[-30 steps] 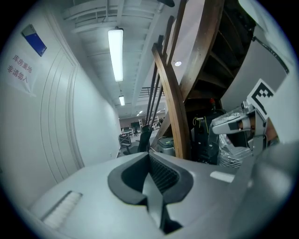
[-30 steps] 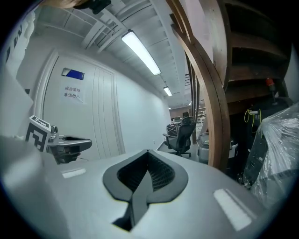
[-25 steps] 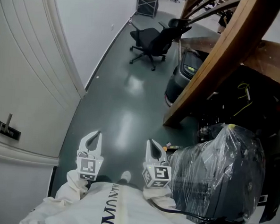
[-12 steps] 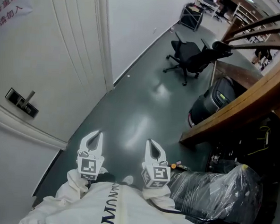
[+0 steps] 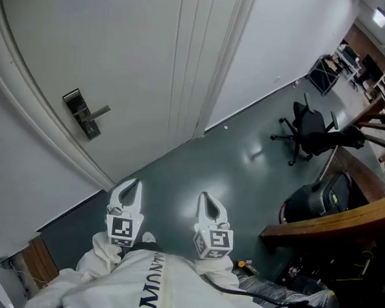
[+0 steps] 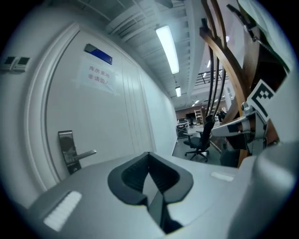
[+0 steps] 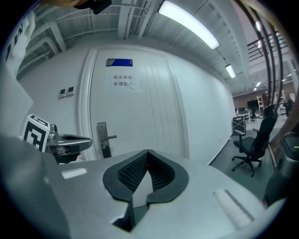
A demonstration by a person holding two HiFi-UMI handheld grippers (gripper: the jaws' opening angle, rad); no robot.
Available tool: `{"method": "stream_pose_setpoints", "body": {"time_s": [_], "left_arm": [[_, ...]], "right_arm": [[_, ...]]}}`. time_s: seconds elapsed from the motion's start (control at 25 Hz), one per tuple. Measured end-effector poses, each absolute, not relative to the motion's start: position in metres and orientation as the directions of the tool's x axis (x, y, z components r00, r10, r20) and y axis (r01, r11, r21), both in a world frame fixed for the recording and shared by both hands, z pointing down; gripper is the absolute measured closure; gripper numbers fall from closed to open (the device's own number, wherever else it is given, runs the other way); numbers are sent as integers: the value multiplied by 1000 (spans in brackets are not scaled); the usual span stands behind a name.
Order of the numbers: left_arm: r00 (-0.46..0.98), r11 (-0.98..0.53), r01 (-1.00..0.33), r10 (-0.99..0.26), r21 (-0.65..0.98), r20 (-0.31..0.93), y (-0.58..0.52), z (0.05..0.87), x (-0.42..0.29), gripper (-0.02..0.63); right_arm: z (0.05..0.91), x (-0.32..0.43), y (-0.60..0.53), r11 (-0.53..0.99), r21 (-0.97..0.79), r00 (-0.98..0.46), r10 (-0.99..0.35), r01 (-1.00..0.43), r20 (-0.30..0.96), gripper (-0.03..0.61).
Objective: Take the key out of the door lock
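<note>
Judging from the head view, the task has not really begun: the left gripper (image 5: 132,187) and the right gripper (image 5: 206,198) sit side by side, low and close to the person's body, over dark floor (image 5: 198,163). Both are well apart from the door (image 5: 139,62), which stands ahead of them and to the left. The lock plate (image 5: 82,114) is up and left of the left gripper's tip, with its lever handle (image 5: 99,111) jutting to the right. The key is too small to make out here, so the whole approach, grip and pull are left to do. In the left gripper view the jaws are pressed together with nothing between them (image 6: 149,154). The lock plate (image 6: 67,150) stands far ahead and left of the tips, its long axis running up the door and its lever (image 6: 86,153) lying level and pointing right; no key shows on it. The right gripper (image 6: 238,127) shows off to the right. In the right gripper view the jaws are likewise closed and empty (image 7: 148,152). The lock plate (image 7: 103,139) lies ahead, a little left of the tips, behind the left gripper (image 7: 70,141). The key's direction cannot be read; it probably sticks straight out of the door face, so the pull would run along that axis.
</note>
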State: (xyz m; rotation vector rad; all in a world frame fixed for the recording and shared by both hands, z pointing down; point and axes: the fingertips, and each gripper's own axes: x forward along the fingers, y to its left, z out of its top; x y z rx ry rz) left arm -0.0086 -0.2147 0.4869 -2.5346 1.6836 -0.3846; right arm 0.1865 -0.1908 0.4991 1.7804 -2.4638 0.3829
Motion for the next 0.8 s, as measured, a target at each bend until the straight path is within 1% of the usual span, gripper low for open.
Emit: {"method": "stream_pose_setpoints", "body": {"time_s": [0.32, 0.64, 0.8], "left_arm": [[194, -223, -958, -968, -181, 162, -227, 488, -123, 614], [28, -54, -983, -989, -178, 145, -223, 487, -201, 614], [-45, 19, -986, -987, -168, 152, -215, 489, -227, 614]], "right_arm": [[497, 73, -241, 455, -143, -476, -853, -879, 212, 578], [494, -4, -270, 582, -134, -598, -777, -802, 199, 578], [494, -34, -278, 637, -132, -649, -732, -760, 205, 578]]}}
